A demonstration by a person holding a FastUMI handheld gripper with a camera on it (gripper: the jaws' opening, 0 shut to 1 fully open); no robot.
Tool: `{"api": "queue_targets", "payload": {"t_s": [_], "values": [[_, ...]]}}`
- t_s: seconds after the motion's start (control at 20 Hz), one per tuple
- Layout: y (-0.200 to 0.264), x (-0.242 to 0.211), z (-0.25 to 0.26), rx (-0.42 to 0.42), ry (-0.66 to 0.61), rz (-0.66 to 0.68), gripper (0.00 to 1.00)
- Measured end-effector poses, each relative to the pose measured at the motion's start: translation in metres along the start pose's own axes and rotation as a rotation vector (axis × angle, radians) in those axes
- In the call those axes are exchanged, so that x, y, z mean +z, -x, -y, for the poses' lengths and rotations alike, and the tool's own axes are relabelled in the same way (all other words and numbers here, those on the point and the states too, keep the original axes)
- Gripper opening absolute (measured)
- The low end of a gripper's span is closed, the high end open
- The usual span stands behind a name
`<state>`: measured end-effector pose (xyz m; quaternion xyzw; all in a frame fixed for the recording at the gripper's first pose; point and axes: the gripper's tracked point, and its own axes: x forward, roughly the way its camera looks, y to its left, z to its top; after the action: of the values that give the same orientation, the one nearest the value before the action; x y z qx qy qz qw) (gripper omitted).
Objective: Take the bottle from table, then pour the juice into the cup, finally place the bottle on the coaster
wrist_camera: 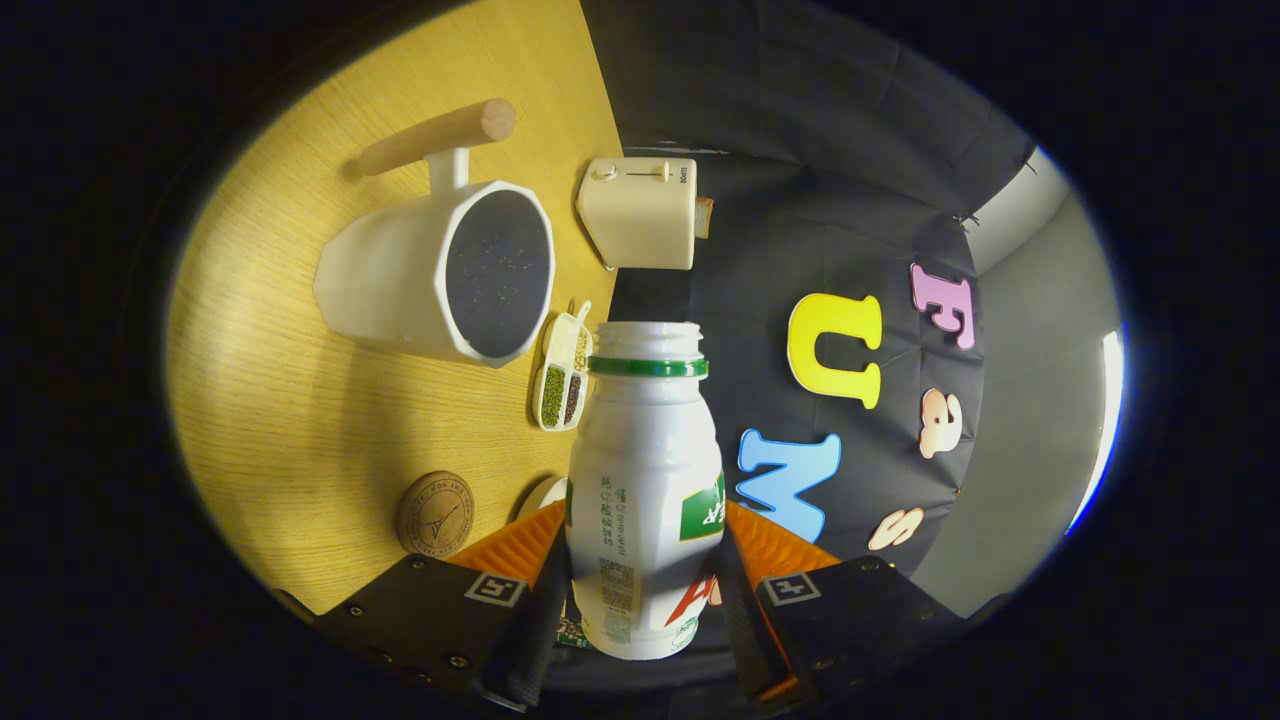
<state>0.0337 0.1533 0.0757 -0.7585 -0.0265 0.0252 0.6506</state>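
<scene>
Hand-held gripper [640, 600] fingers clamp the bottle [645, 480], which blocks the centre line ahead. Upper left: large white cup [400, 275] with wooden handle. Just beyond the bottle mouth: seed dish [562, 375]; above it, toaster [640, 212]. Lower left: coaster [434, 513], with bare bench [270, 400] between it and the cup.

Wooden table [300, 420], black cloth wall [780, 180] (creased) — dim
</scene>
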Motion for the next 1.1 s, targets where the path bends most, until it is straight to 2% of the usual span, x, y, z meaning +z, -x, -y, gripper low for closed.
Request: {"api": "queue_targets", "payload": {"t_s": [1.1], "values": [[0.005, -0.001, 0.046, -0.085, 0.121, -0.014, 0.71]]}}
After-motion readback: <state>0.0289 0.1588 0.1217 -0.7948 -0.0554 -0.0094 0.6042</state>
